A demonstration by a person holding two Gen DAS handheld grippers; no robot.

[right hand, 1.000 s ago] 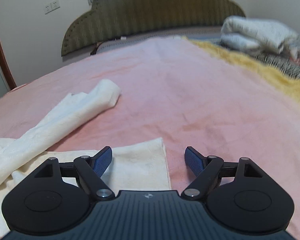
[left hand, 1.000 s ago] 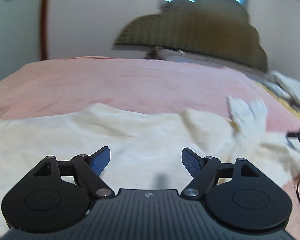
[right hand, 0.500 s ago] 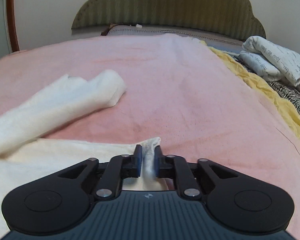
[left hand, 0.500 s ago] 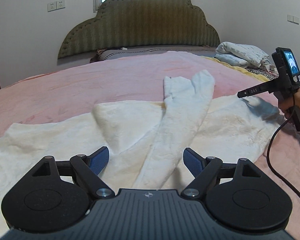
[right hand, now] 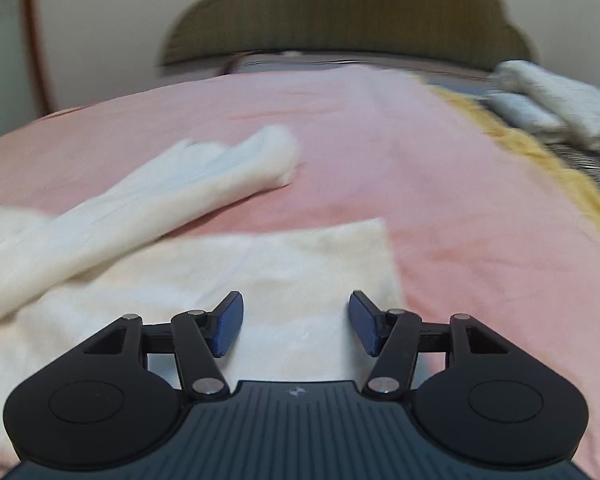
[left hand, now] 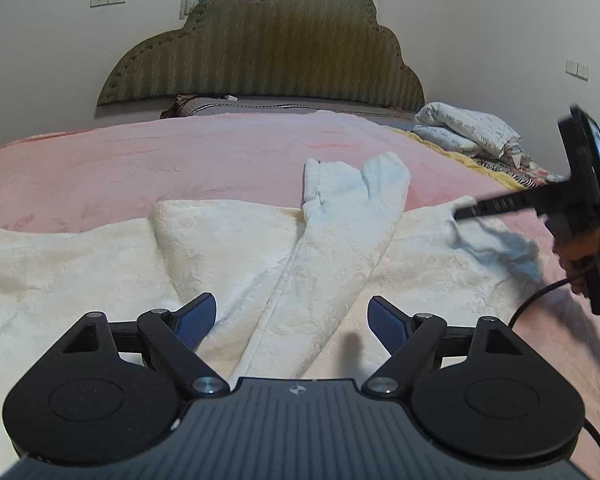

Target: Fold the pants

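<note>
Both spread wide, holding nothing: left gripper [left hand: 291, 322] and right gripper [right hand: 296, 322] above cream pants [left hand: 328, 280] on pink bed [left hand: 140, 160].

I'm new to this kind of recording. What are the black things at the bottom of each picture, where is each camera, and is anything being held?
There is no robot here. A person holds a pair of hand-held tongs in each hand, and a camera on each looks forward along its two blue-padded fingers. One picture comes from the left tongs, the other from the right tongs. The left view also shows the right tongs from the side. Cream pants lie spread on a pink blanket on a bed, with one leg folded across. Both tongs are open above the fabric and hold nothing. The right view is blurred.
</note>
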